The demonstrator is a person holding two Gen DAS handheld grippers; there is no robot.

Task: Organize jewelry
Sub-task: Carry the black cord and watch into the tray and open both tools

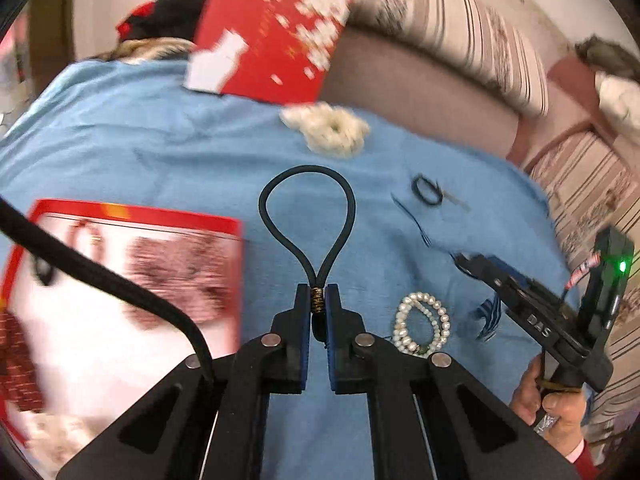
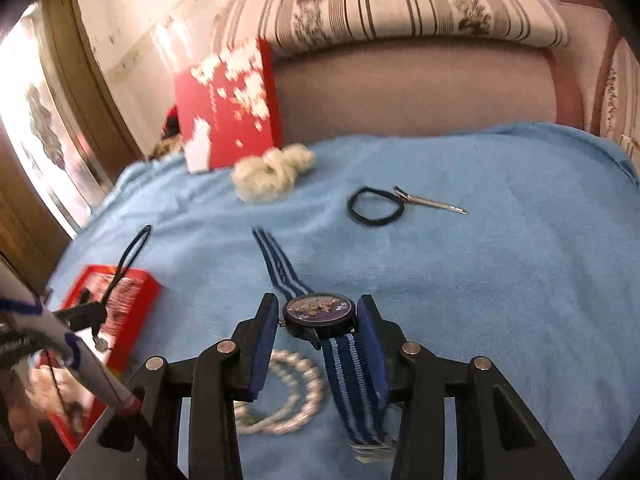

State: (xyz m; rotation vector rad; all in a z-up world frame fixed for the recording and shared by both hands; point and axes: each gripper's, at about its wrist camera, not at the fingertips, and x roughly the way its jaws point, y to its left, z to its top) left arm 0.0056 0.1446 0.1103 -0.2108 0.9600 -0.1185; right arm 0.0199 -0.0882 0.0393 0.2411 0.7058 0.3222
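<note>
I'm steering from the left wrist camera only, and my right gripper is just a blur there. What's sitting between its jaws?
Observer: A watch with a blue striped strap sits between the right gripper jaws. I can't tell if they're clamped.
Operator: What's the silver thing by the black hair tie?
Observer: A slim metal clip, with one end touching the hair tie.
Operator: And the pearls?
Observer: The pearl bracelet lies on the blue cloth, just left of the watch strap, partly hidden behind a jaw.
</note>
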